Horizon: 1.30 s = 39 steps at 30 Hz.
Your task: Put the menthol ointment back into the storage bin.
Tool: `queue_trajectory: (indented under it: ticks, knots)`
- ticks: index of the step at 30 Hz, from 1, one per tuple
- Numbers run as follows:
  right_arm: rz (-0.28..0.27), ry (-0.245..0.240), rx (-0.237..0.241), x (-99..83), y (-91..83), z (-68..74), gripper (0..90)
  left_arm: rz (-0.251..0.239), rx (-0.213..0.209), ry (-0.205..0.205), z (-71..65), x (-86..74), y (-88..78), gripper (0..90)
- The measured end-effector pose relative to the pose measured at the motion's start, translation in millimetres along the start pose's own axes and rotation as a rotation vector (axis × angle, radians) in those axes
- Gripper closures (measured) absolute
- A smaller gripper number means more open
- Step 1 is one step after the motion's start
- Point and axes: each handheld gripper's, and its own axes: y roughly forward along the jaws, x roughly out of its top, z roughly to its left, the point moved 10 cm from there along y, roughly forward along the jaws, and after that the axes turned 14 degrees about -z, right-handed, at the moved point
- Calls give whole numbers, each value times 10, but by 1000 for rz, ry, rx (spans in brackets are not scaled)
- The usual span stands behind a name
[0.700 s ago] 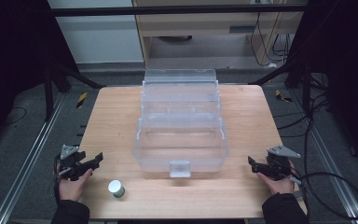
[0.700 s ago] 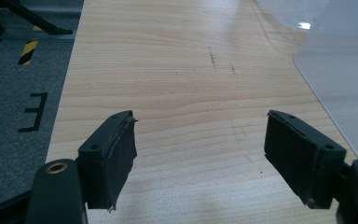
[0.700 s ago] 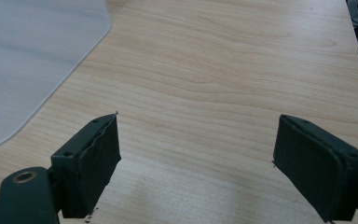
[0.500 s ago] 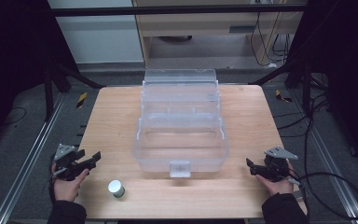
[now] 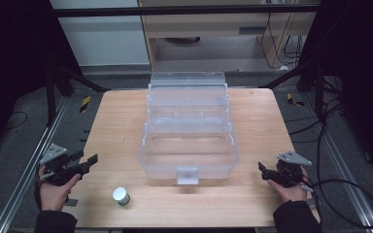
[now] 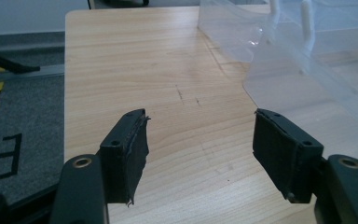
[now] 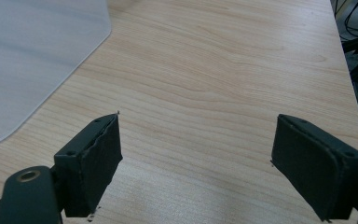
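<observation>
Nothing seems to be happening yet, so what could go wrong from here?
The small white-capped jar stands near the table's front edge, so a careless sweep of the left gripper might knock it off. The clear tiered box looks light and could slide if the right gripper pushes it.
</observation>
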Motion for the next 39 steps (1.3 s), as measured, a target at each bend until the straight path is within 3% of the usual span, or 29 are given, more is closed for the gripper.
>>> queue_trajectory:
  ticks: [4,5,14,16,19,32,33,39]
  knots:
    - [-4,-8,-2,1,9,-3,159,34,-41,43,-18,49,-55,352]
    - [-7,-9,-3,4,9,-4,159,45,-61,76,-34,79,-83,352]
    - [10,-23,8,-24,24,10,148,108,-186,152,-150,135,-207,330]
    - [12,-27,1,-27,25,5,149,117,-195,160,-166,133,-216,322]
    - [12,-11,5,-24,22,13,151,153,-227,217,-224,123,-255,309]
    - [36,-40,12,-65,34,30,143,258,-344,310,-436,46,-306,301]
    - [37,-43,12,-66,34,32,143,274,-367,323,-483,40,-323,299]
    - [25,-42,3,-48,25,18,146,322,-406,367,-577,-12,-332,279]
